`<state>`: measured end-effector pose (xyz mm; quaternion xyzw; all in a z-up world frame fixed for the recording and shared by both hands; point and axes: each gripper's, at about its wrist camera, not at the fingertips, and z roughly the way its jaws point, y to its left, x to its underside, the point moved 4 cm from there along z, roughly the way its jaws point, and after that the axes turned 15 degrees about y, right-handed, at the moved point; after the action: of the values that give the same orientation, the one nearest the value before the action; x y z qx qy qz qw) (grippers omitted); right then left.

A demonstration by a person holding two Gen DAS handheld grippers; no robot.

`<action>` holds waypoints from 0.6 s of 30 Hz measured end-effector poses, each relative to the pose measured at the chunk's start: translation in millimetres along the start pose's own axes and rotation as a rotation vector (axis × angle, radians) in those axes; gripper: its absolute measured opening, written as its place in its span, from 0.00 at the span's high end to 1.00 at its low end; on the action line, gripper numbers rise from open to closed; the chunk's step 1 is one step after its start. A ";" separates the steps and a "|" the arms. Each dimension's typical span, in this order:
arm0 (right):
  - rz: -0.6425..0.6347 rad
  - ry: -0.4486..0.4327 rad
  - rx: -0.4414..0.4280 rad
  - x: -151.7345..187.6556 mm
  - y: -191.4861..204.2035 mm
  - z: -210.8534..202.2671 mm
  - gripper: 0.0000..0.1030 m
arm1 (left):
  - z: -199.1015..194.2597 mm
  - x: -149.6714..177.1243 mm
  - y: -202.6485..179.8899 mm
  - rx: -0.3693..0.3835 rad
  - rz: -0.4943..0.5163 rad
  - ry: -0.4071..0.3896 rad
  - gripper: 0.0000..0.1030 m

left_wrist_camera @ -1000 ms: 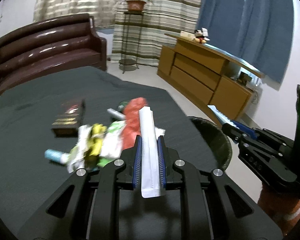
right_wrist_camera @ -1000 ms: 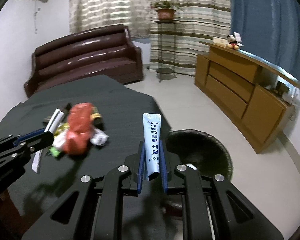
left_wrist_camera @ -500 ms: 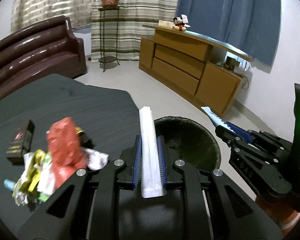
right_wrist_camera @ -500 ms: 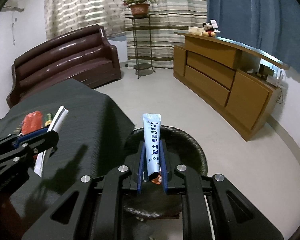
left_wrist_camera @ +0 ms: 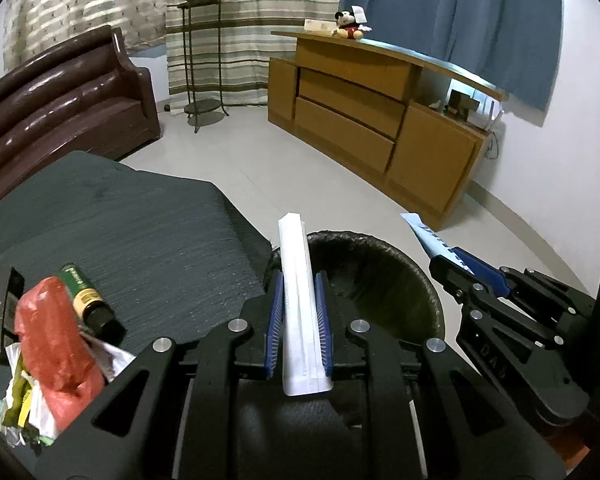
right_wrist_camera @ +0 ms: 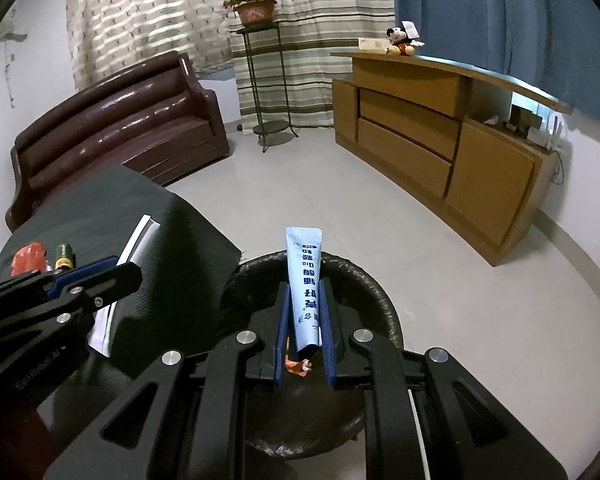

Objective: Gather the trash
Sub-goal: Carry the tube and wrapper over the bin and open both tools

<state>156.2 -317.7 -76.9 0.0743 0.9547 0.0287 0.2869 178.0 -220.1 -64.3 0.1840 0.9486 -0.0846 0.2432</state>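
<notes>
Left wrist view: left tool (left_wrist_camera: 299, 308) clenched on white paper packet (left_wrist_camera: 298, 280), held over near rim of black bin (left_wrist_camera: 428, 280). Right wrist view: right tool (right_wrist_camera: 305, 312) clenched on pale blue tube (right_wrist_camera: 306, 280), above bin mouth (right_wrist_camera: 384, 304). Both items look light; packet thin, flexible; tube soft, likely slick. Mid-length grips appear sound. Remaining trash (left_wrist_camera: 52, 344) sits on dark worktop (left_wrist_camera: 140, 240) near its edge, beside bin. Tools close together; floor beyond bin open.
</notes>
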 end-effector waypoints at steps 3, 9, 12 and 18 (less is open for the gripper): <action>0.007 0.007 0.002 1.2 -1.0 4.2 0.85 | 7.2 -1.2 -0.8 -0.005 0.002 0.017 0.84; 0.024 0.015 0.000 -0.2 -4.1 9.3 0.85 | 13.7 -6.2 -3.1 -0.015 0.005 0.030 0.84; 0.033 0.015 0.001 -0.9 -6.9 10.3 0.85 | 15.5 -9.2 -4.4 -0.022 -0.001 0.030 0.82; 0.060 0.013 0.002 -1.0 -10.7 8.4 0.76 | 14.6 -10.5 -4.8 -0.038 -0.008 0.021 0.65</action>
<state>160.3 -328.4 -84.4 0.1033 0.9539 0.0367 0.2794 191.0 -231.4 -71.5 0.1764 0.9533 -0.0656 0.2361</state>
